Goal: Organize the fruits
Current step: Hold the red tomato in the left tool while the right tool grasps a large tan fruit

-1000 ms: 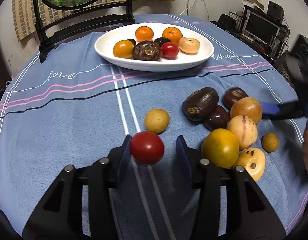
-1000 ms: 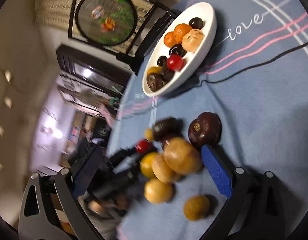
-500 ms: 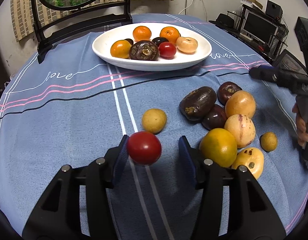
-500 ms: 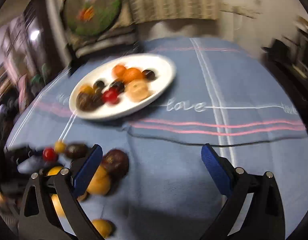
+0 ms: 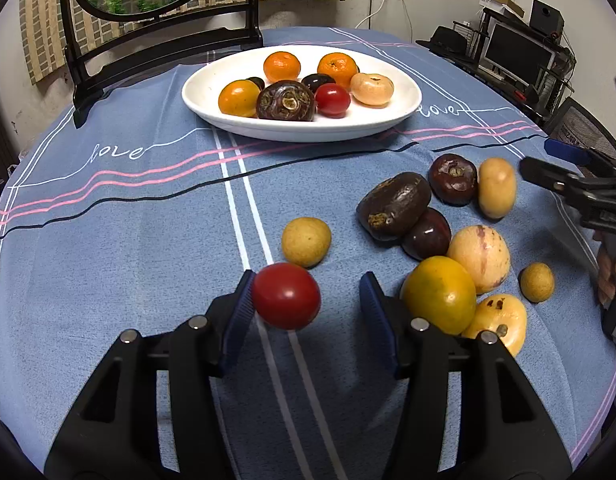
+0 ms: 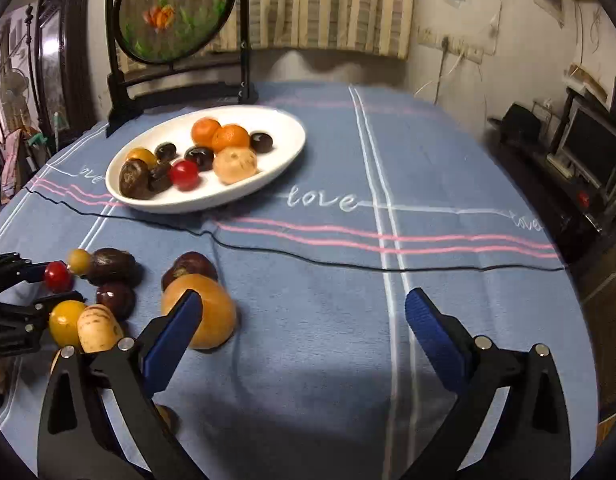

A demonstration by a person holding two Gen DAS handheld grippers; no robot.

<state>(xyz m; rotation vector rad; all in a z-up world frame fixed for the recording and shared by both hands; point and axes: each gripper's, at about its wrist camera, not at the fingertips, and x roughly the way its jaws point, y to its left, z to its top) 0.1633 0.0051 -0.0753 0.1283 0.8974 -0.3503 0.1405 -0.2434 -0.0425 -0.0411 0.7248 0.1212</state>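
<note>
Opening wider than before — left gripper [image 5: 306,304] jaws around red tomato [image 5: 286,295], right pad clear; right gripper [image 6: 300,320] wide, empty — swung toward tablecloth [image 6: 387,160].

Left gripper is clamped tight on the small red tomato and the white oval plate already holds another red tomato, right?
Not clamped. In the left wrist view the left gripper is open: its jaws have just been opening, and the small red tomato touches only one pad, with a clear gap on the other side. The white oval plate does hold another red tomato.

I see a small red tomato [image 5: 286,295] on the blue cloth, right by my left claw [image 5: 308,312]. More round fruits [image 5: 447,240] lie loose beside it. The white plate [image 5: 212,96] farther back holds oranges [image 5: 282,66] and dark fruits [image 5: 286,101].
</note>
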